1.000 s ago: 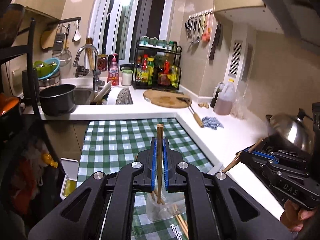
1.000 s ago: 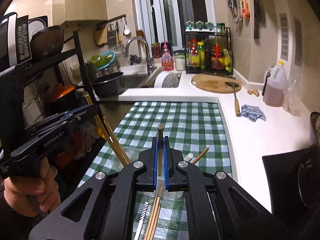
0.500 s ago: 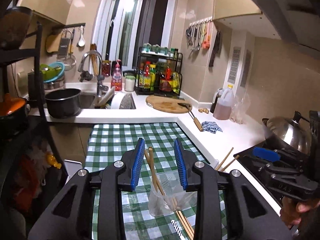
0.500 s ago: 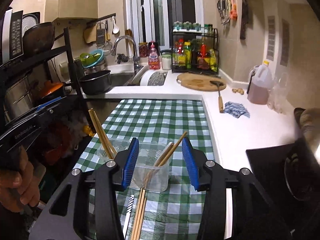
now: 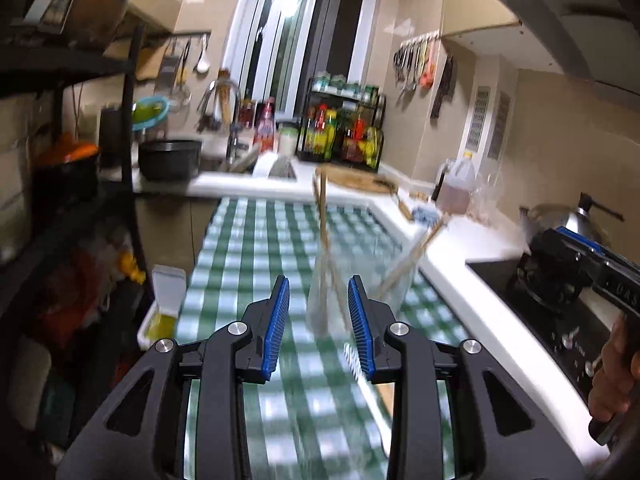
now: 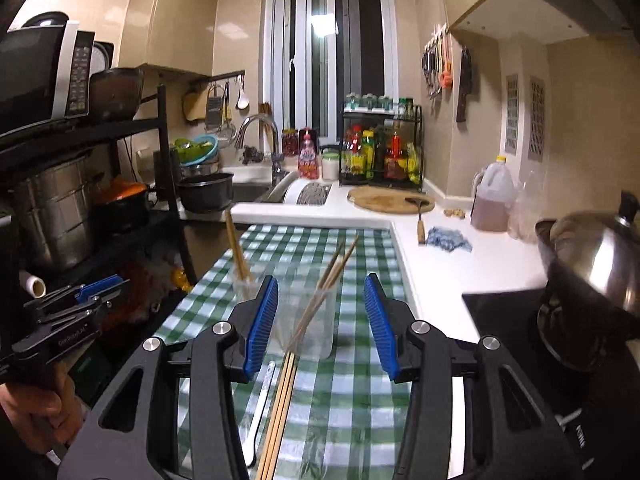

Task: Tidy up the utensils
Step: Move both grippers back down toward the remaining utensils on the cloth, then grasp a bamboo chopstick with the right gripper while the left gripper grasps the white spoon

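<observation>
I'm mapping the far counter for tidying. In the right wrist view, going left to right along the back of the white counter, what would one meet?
Black pot → faucet → pink soap bottle → black condiment rack → round wooden cutting board → blue rag → jug of brown liquid.

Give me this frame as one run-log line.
left gripper: open, empty | right gripper: open, empty | chopsticks: standing in clear cups | loose chopsticks: on checked cloth

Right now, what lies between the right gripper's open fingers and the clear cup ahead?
Only loose chopsticks and a white utensil on checked cloth, before the clear cup; right wrist view.
</observation>
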Available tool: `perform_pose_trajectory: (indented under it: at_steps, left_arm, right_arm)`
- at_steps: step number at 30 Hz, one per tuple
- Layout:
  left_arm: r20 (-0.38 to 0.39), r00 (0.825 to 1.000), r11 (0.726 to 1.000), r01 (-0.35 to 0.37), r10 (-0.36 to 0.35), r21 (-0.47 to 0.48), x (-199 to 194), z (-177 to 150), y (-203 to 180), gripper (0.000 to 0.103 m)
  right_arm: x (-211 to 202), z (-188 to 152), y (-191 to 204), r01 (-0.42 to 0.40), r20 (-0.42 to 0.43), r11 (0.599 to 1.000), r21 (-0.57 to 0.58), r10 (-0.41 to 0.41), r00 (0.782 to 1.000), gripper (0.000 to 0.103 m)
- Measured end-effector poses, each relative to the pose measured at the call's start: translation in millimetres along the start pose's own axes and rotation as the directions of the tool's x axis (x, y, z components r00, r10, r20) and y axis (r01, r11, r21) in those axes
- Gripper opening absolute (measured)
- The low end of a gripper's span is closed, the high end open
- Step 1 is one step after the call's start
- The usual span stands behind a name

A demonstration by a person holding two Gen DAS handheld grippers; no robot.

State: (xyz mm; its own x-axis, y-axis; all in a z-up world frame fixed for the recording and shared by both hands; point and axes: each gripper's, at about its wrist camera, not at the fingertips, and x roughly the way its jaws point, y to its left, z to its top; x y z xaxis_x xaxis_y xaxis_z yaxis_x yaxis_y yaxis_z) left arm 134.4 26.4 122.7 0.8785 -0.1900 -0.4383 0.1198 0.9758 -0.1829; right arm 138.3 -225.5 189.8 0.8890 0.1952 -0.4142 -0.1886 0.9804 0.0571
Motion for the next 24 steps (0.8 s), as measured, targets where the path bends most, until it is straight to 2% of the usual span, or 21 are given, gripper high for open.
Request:
perform_pose_trajectory:
  at_steps: [3,5,7,9,14,17,18,21,24]
  left_arm:
    - [-0.049,0.999,1.000,-0.014,0.014,-0.006,0,-27,5,0.030]
    - [-0.073,0.997,1.000,-0.027,0.027,-0.012,-1,-46,10,0.029]
    - [-0.093,0.995,0.999,-0.037,0.035,-0.018,-2,-61,14,0.027]
    - [-0.117,0.992,0.999,-0.049,0.046,-0.017,-2,-77,16,0.024]
    - [-0.155,0.986,0.998,-0.068,0.067,-0.004,-2,-109,18,0.020]
    - [-0.172,0.983,0.998,-0.063,0.059,-0.018,1,-122,16,0.019]
    - [-0.177,0.983,0.998,-0.059,0.055,-0.018,2,-126,14,0.019]
    - [-0.196,0.980,0.999,-0.040,0.038,-0.007,6,-137,6,0.019]
    - [-0.207,0.978,1.000,-0.024,0.024,0.004,7,-141,1,0.019]
  right_arm:
    - [-2,-22,-2,-0.008,-0.037,1.000,0.024,0.009,0.999,0.044]
    - [-5,-38,-5,-0.022,-0.053,0.998,0.051,0.025,0.998,0.036]
    - [-5,-54,-9,-0.033,-0.076,0.996,0.082,0.040,0.996,0.020]
    - [-1,-71,-10,-0.040,-0.100,0.995,0.096,0.049,0.994,0.009]
    - [8,-106,-8,-0.042,-0.123,0.996,0.083,0.052,0.991,0.007]
    - [28,-124,-11,-0.042,-0.187,0.995,0.093,0.059,0.981,0.008]
    - [34,-130,-12,-0.042,-0.215,0.993,0.109,0.065,0.975,0.008]
    - [56,-150,-3,-0.100,-0.321,0.989,0.109,0.130,0.938,0.010]
    - [75,-170,11,-0.159,-0.424,0.978,0.134,0.202,0.883,0.010]
